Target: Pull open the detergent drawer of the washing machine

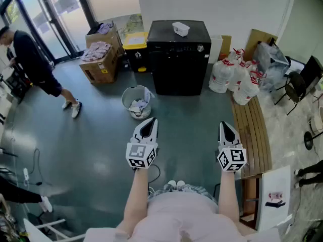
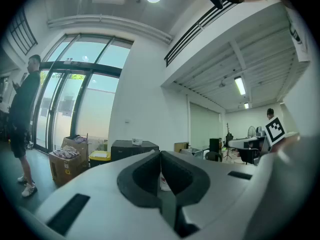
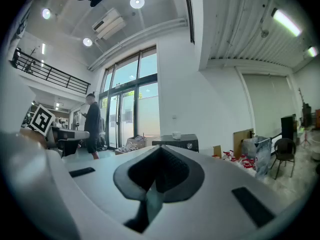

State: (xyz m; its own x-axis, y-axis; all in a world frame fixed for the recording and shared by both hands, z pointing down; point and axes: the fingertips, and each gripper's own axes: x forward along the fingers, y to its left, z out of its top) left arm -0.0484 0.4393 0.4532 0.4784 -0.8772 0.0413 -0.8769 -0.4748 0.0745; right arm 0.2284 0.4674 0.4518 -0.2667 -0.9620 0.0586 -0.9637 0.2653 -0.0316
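Observation:
A black washing machine (image 1: 180,56) stands against the far wall, a small white tub (image 1: 180,28) on its top and a round knob (image 1: 200,48) on its front panel. It shows small in the left gripper view (image 2: 131,148) and the right gripper view (image 3: 176,142). My left gripper (image 1: 147,125) and right gripper (image 1: 226,129) are held level well short of the machine, over the grey floor. Both are shut with nothing between the jaws. The detergent drawer is too small to make out.
A round waste bin (image 1: 136,102) stands just left of the machine's front. Cardboard boxes (image 1: 101,59) and a yellow-lidded bin (image 1: 135,47) sit to its left, white jugs (image 1: 237,77) to its right. A wooden bench (image 1: 252,130) runs along the right. A person (image 1: 33,64) stands far left.

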